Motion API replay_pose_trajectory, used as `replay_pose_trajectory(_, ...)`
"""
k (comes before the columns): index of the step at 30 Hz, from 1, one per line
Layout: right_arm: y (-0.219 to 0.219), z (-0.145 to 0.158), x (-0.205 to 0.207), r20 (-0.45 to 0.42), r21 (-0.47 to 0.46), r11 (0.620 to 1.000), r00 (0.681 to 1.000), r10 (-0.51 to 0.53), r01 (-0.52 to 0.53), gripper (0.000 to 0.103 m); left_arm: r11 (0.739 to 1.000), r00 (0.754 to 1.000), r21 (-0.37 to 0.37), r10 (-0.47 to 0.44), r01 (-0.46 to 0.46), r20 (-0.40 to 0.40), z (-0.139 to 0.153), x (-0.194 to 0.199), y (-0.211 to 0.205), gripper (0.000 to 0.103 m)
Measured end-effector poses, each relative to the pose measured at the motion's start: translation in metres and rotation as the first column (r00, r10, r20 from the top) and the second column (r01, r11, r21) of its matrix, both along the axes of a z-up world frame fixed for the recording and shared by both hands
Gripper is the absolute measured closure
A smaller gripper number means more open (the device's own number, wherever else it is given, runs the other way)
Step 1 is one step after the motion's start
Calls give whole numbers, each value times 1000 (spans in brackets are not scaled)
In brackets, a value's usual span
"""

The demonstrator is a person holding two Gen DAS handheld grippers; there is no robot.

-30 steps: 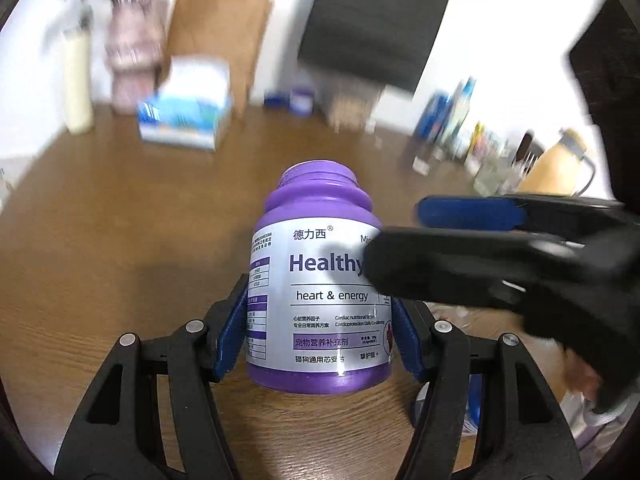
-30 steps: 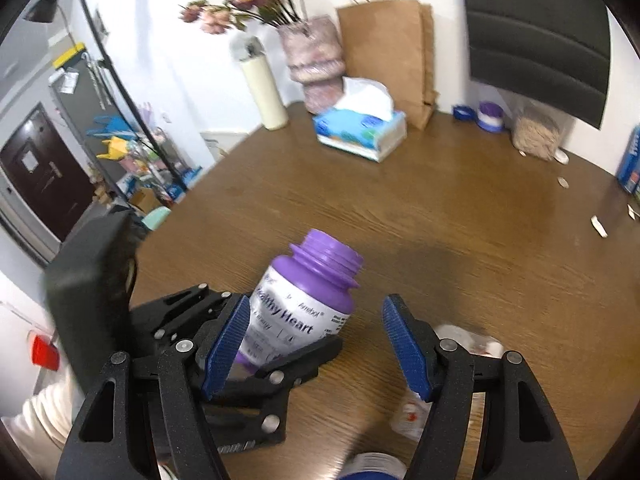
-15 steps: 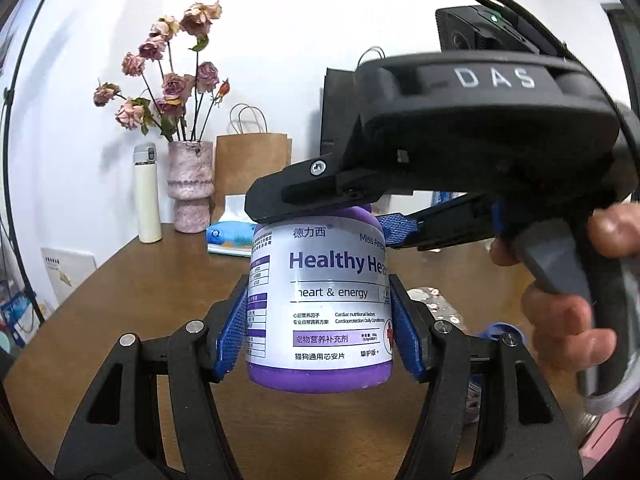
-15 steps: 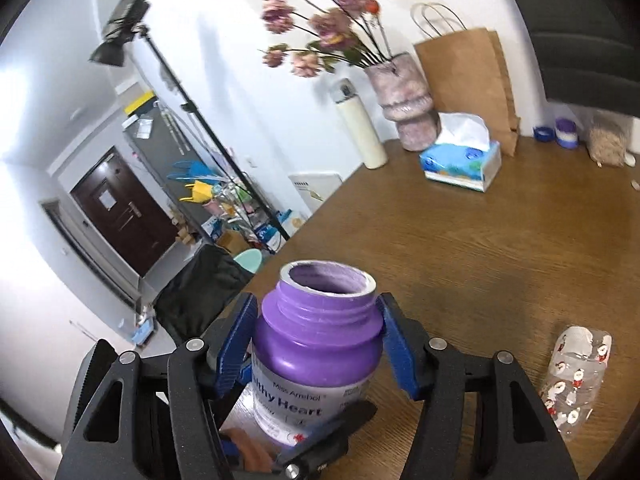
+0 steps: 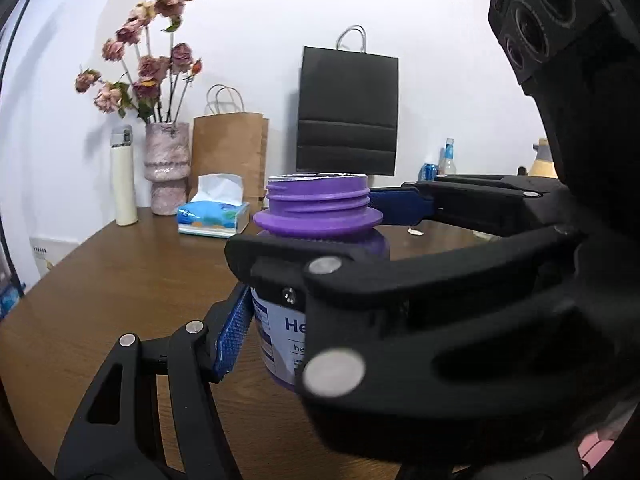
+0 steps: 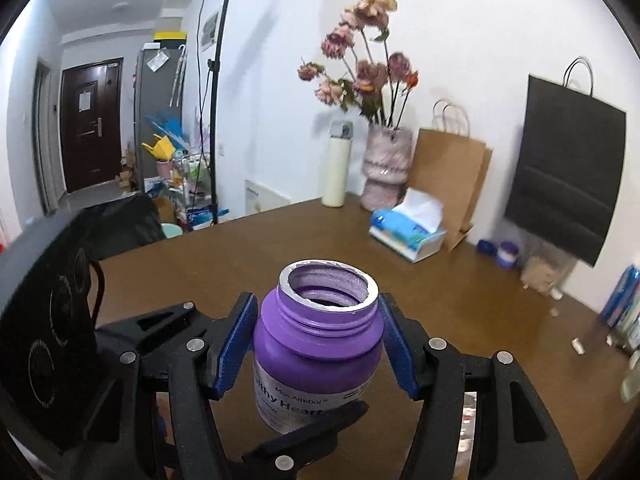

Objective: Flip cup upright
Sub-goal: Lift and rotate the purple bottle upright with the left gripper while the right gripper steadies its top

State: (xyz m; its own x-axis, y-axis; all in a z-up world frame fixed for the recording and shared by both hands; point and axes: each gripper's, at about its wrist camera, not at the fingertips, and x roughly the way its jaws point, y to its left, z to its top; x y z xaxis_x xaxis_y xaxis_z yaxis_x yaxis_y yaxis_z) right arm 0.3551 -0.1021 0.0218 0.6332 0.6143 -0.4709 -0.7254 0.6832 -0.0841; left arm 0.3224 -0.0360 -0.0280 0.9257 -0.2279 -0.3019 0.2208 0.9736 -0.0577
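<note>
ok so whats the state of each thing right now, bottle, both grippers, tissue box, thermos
purple bottle: upright, mouth up, no cap, held off the table
right gripper: shut on the bottle's shoulder, just under the neck
left gripper: one blue pad against the bottle's label; its other finger is hidden
tissue box: open, a tissue sticking out
white thermos: standing upright, lid closed
flowers in vase: dried, drooping

White walls [image 6: 460, 20] stand far past the fingers. A brown table [image 6: 240, 256] lies under them. A dark door [image 6: 90, 124] is far left.
</note>
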Motion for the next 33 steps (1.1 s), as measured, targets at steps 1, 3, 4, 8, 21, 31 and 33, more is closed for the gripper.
replay_pose_trajectory(1,-7,0,2,-2,12,1000,1000,2,-2,37,1000,1000,6,-3,3,4,0,0,-4,43)
replay_pose_trajectory(3,-23,2,7,-21,61,998,1000,22,-21,37,1000,1000,29,-6,5,30,2,0,-14,43)
replay_pose_trajectory(4,-36,2,12,-49,120,992,998,41,-35,37,999,999,41,-8,7,47,2,-3,-21,43)
replay_pose_trajectory(8,-89,6,34,-95,328,944,993,67,-32,38,995,996,91,-53,47,71,0,-8,-51,43)
replay_pose_trajectory(21,-139,14,51,-115,308,948,986,120,-79,42,997,993,69,-40,33,108,4,11,-102,43)
replay_pose_trajectory(31,-127,39,71,-154,200,961,963,223,-191,42,999,984,36,9,-15,178,15,17,-102,43)
replay_pose_trajectory(33,-122,37,70,-120,183,960,965,235,-211,42,999,983,30,24,-30,183,13,18,-101,43)
